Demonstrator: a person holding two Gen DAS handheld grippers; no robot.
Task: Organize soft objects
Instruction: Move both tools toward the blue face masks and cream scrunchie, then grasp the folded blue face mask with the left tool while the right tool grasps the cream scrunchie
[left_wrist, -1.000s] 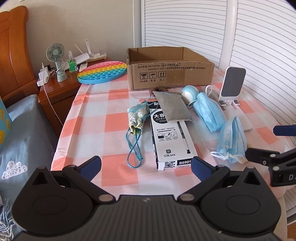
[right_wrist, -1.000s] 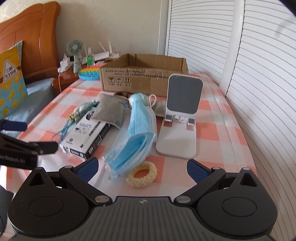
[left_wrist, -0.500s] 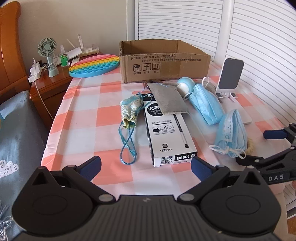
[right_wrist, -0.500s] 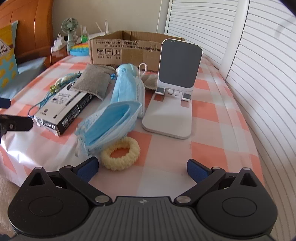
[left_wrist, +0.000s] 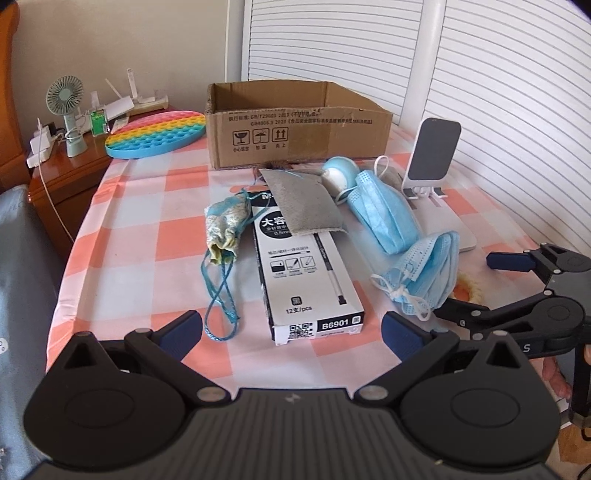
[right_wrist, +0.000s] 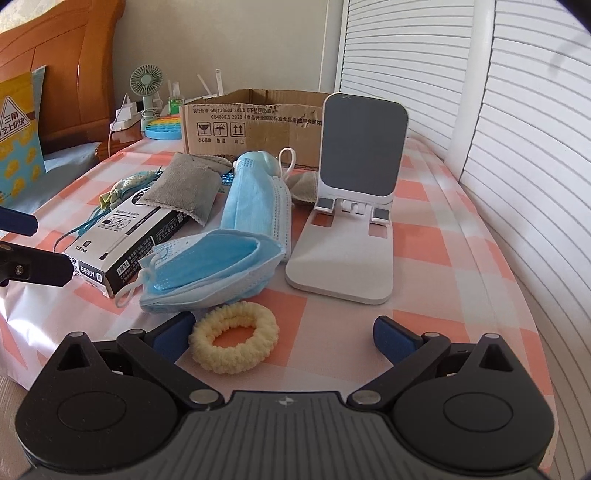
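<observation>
Your left tongs (left_wrist: 291, 328) spread wide, empty, low over near bench (left_wrist: 122, 258) edge, pen box (left_wrist: 308, 273) straight ahead. Your right tongs (right_wrist: 283, 334) also released, empty; scrunchie (right_wrist: 233, 341) on bench just inside left pad (right_wrist: 173, 334), touching or not, cannot tell. Near mask (right_wrist: 210, 267) just behind scrunchie, second mask (right_wrist: 258, 199) beyond, against phone stand (right_wrist: 351, 221). Grey pouch (left_wrist: 303, 203) overlaps pen box. Drawstring bag (left_wrist: 225, 230) left of box. Carton (left_wrist: 295, 129) at far end.

Both wrist views sit low at the table's near edge facing the far cardboard box (left_wrist: 299, 125), the left one from nearer the left, the right one close over the right side, sharing the pen box (right_wrist: 125, 240) and masks (left_wrist: 424, 273).
</observation>
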